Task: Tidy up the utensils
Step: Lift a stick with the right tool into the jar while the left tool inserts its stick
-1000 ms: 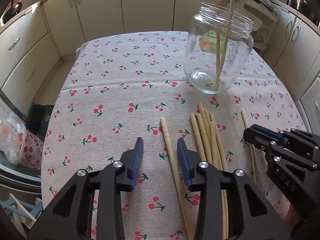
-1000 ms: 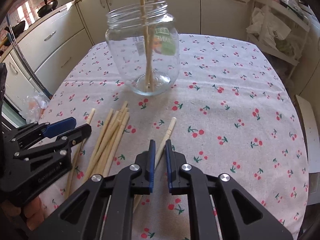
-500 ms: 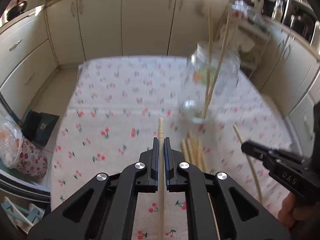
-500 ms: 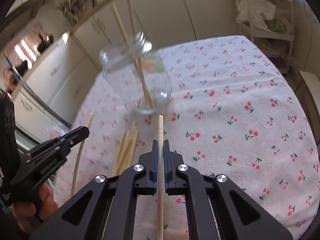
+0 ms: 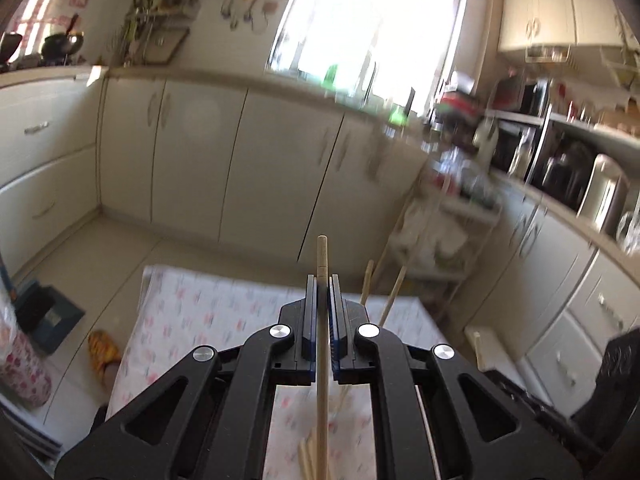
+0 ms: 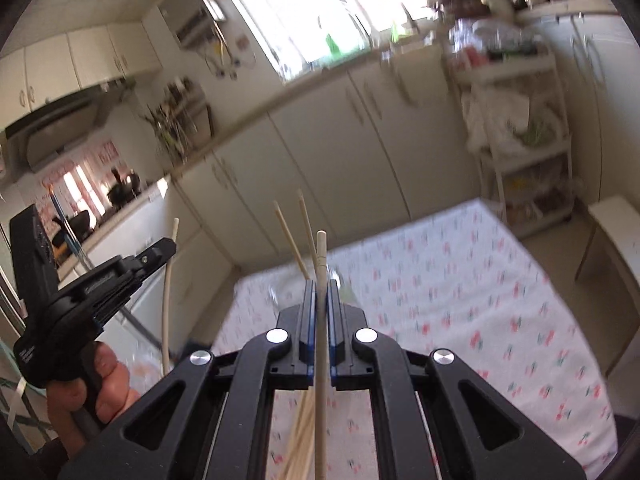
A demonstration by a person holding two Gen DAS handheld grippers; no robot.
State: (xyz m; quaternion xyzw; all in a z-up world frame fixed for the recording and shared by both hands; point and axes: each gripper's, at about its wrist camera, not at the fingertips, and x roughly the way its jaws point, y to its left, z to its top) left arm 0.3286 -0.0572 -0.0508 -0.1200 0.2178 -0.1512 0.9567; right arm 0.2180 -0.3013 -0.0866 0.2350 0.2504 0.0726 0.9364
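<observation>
My left gripper [image 5: 322, 280] is shut on a wooden chopstick [image 5: 322, 256] and holds it raised and upright above the cherry-print tablecloth [image 5: 208, 320]. My right gripper [image 6: 319, 284] is shut on another wooden chopstick [image 6: 321, 252], also lifted. The left gripper also shows at the left of the right wrist view [image 6: 160, 248] with its chopstick [image 6: 170, 280]. Two chopstick tips [image 5: 380, 288] stick up just beyond the left gripper; the glass jar that holds them is hidden behind it. Loose chopsticks [image 6: 300, 440] lie on the cloth below the right gripper.
Cream kitchen cabinets [image 5: 192, 152] line the wall past the table's far edge. A white rack [image 6: 520, 120] with bags stands to the right. A counter with appliances [image 5: 580, 176] runs along the right side. A bag [image 5: 20, 368] sits on the floor at left.
Both grippers closed on a chopstick each and lifted them off the cloth, tilting upward. The views now face the cabinets and window; the jar dropped out of sight.
</observation>
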